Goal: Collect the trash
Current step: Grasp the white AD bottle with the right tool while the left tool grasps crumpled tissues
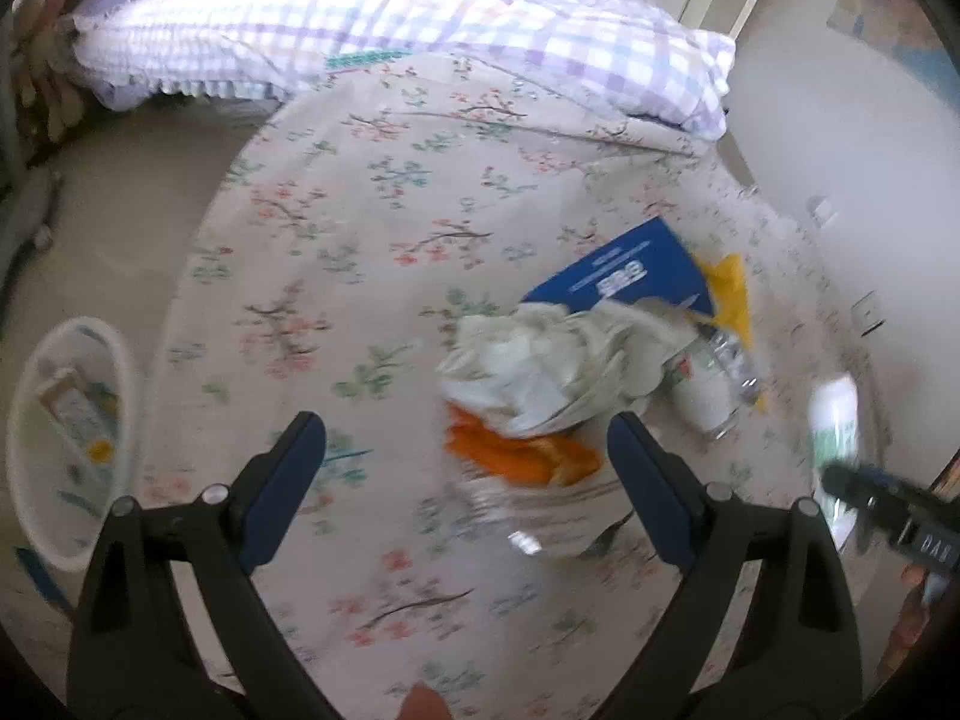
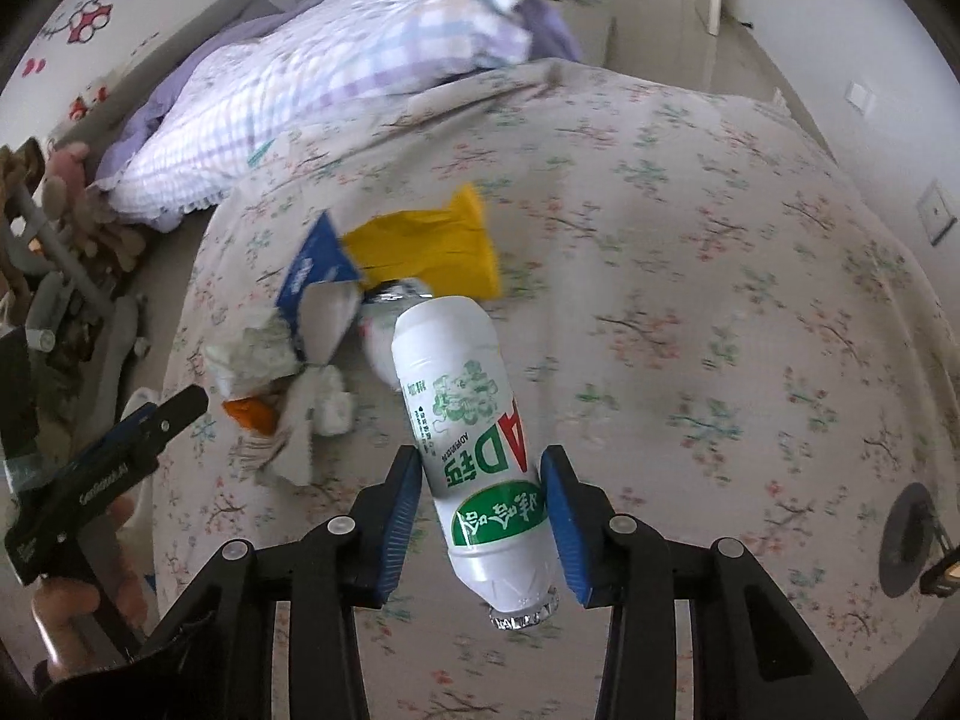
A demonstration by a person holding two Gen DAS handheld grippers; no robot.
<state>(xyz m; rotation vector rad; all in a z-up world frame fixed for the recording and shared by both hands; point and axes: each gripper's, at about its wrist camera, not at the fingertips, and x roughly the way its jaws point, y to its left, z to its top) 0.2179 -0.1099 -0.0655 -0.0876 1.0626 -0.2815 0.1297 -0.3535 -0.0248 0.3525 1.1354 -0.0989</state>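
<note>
Your right gripper (image 2: 480, 516) clamps the white bottle (image 2: 474, 456) above bare floral bedspread (image 2: 720, 300). Your left gripper (image 1: 468, 480) hangs spread wide, empty, over the trash pile (image 1: 558, 372); the bin (image 1: 72, 444) stands beyond the bed's left edge.

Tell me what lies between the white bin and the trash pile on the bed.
Left wrist view: only bare floral bedspread between the white bin and the trash pile.

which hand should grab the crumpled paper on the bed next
Left. The left hand-held gripper is open and empty above the crumpled paper, while the right hand-held gripper is shut on the white bottle.
</note>
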